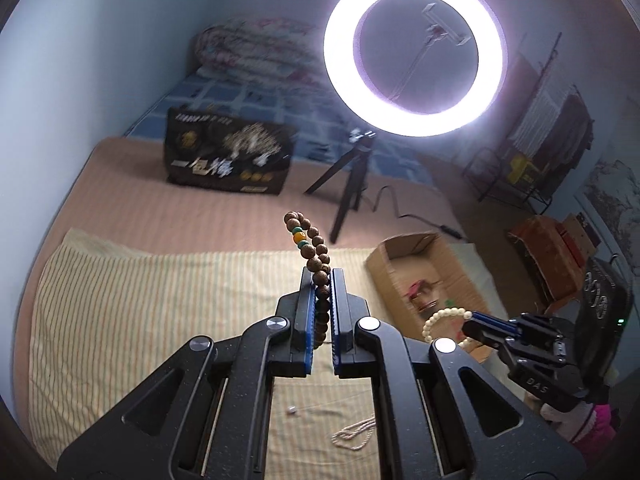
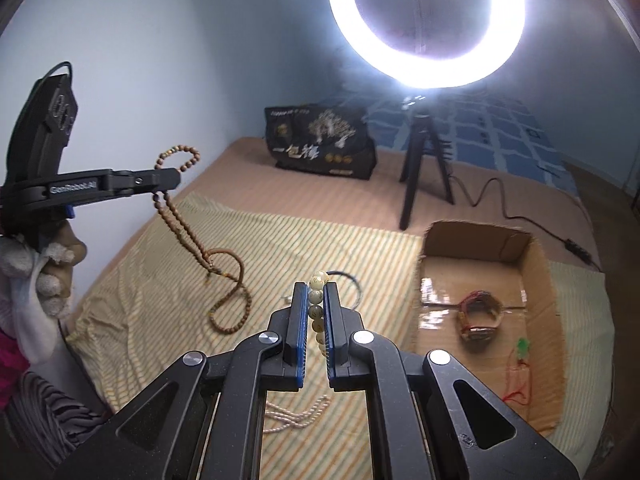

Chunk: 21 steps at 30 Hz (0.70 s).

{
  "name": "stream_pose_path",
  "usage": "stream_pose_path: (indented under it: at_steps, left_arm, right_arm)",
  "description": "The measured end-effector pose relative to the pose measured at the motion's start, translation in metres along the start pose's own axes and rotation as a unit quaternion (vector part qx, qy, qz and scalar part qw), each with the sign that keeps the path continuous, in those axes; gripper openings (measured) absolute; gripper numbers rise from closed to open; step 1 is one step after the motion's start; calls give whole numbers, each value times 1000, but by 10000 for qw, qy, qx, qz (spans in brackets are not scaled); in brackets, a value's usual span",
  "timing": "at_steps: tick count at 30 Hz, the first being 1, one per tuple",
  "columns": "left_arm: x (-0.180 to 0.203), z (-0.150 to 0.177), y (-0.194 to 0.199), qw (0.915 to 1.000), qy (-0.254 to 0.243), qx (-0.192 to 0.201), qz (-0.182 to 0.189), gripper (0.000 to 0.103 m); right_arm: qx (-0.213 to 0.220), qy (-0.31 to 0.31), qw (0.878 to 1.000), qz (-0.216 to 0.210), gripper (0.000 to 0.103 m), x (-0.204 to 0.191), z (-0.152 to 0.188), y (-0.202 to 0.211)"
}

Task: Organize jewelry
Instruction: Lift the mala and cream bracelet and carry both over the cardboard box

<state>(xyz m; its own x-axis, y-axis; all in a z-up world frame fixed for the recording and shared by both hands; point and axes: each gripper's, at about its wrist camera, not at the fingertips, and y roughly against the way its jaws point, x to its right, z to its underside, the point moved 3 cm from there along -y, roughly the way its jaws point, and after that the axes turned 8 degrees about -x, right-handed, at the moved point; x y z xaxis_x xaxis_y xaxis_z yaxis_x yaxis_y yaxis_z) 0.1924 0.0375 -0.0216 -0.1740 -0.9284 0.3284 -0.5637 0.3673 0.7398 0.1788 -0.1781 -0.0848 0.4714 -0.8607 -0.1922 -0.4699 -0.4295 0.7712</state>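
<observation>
My left gripper [image 1: 322, 276] is shut on a long string of brown wooden beads [image 1: 314, 240] with a yellow and green bead. In the right wrist view the string [image 2: 188, 232] hangs from the left gripper [image 2: 176, 180] down onto the striped cloth [image 2: 160, 288]. My right gripper [image 2: 316, 290] is shut on a cream bead bracelet [image 2: 318, 300]; it also shows in the left wrist view [image 1: 440, 322], held beside the cardboard box [image 1: 448, 268]. The box [image 2: 536, 280] holds a woven bracelet [image 2: 480, 316] and a red cord with a green pendant [image 2: 520, 364].
A pale thin bead necklace [image 2: 300, 416] and a dark cord loop [image 2: 352, 284] lie on the cloth. A lit ring light [image 2: 426, 20] on a black tripod [image 2: 424, 160] stands behind the box, its cable [image 2: 520, 216] trailing right. A black bag [image 2: 320, 144] stands further back.
</observation>
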Motion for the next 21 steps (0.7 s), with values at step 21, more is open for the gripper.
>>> stream_pose_path:
  at_steps: [21]
  left_arm:
    - [146,-72,37,9921,-855,625,671,4]
  right_arm:
    - [242,-703,9959,520,6,93,22,54]
